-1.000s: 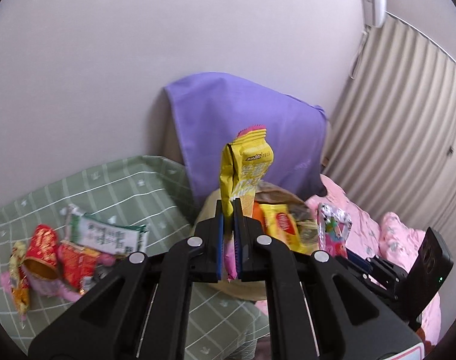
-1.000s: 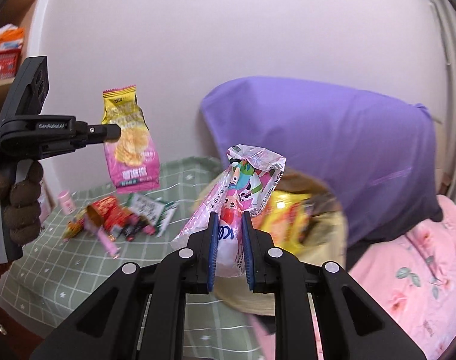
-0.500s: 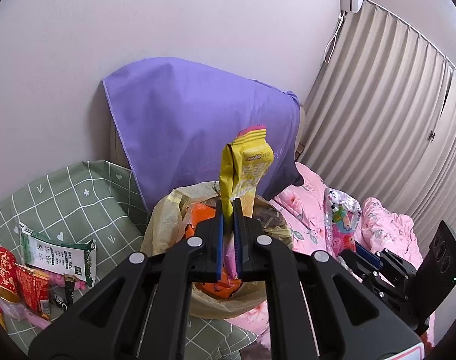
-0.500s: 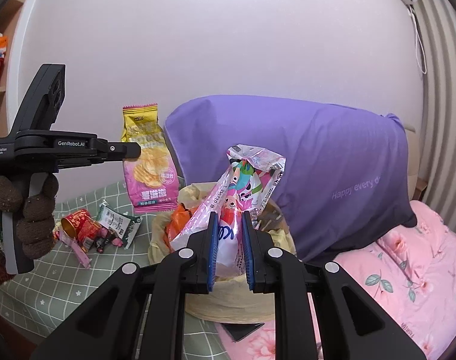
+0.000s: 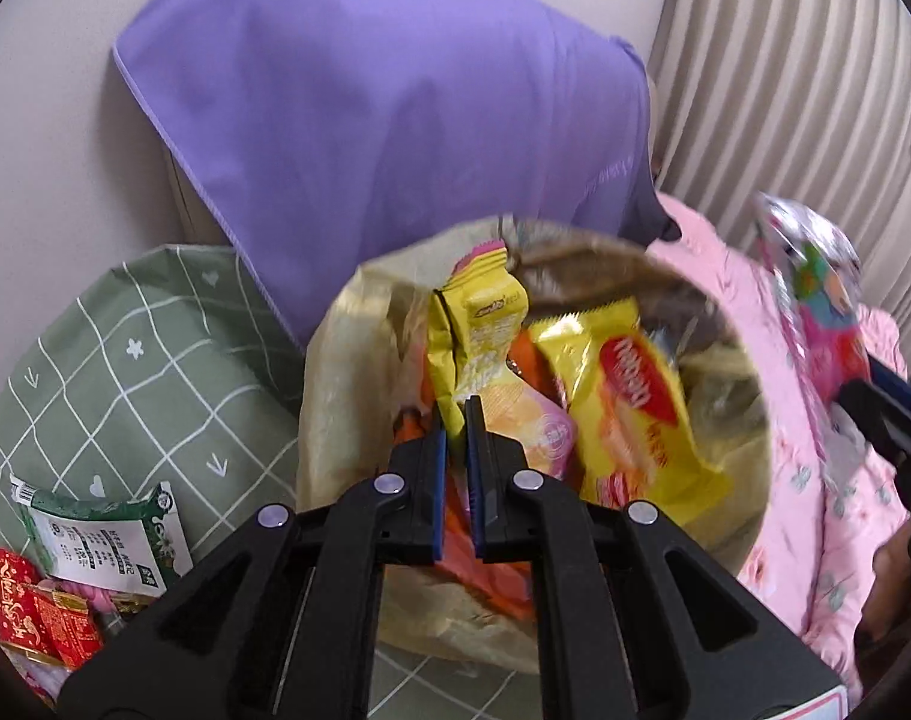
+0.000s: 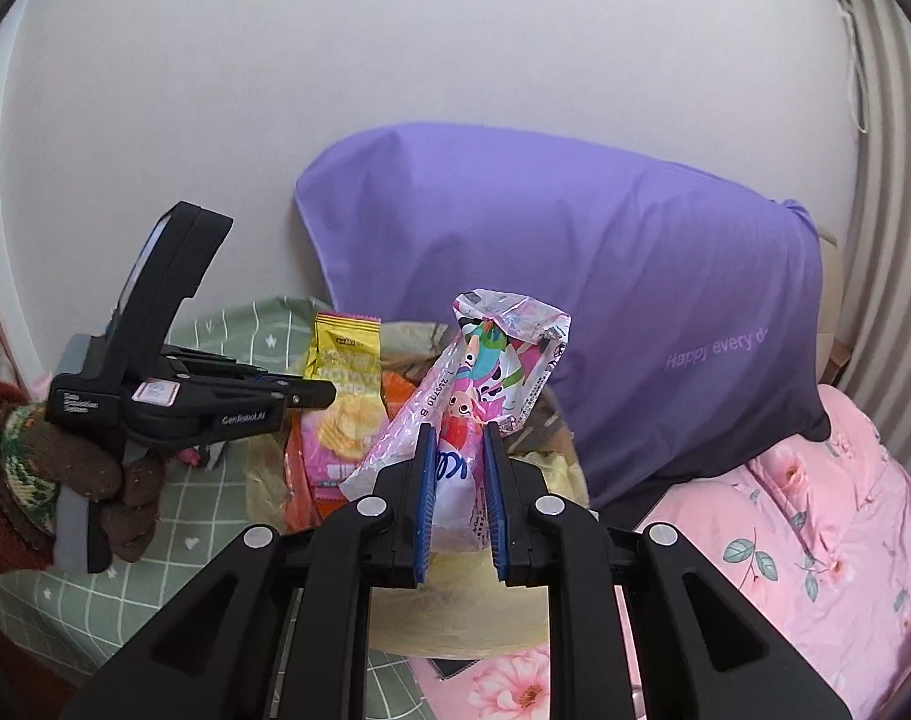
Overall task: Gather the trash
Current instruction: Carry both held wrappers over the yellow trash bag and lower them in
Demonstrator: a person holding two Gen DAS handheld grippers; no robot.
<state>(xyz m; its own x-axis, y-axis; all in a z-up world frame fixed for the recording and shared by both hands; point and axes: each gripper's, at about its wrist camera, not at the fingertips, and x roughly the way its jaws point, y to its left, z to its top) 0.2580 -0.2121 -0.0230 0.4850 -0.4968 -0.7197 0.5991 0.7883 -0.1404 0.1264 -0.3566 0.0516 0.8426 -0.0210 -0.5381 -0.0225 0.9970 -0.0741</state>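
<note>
While pinching the yellow chip bag (image 5: pixel 479 336) in the left gripper (image 5: pixel 453 414) above the trash bin (image 5: pixel 335 408), risk of dropping outside onto the green cloth (image 5: pixel 125 360) if released early. In the right view, right gripper (image 6: pixel 455 438) clamped on the pink wrapper (image 6: pixel 485 372), near the bin; could collide with the left one.

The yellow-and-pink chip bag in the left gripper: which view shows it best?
The right wrist view: the chip bag hangs side-on from the left gripper, front print readable. The left wrist view shows it edge-on and blurred above the trash bin.
</note>
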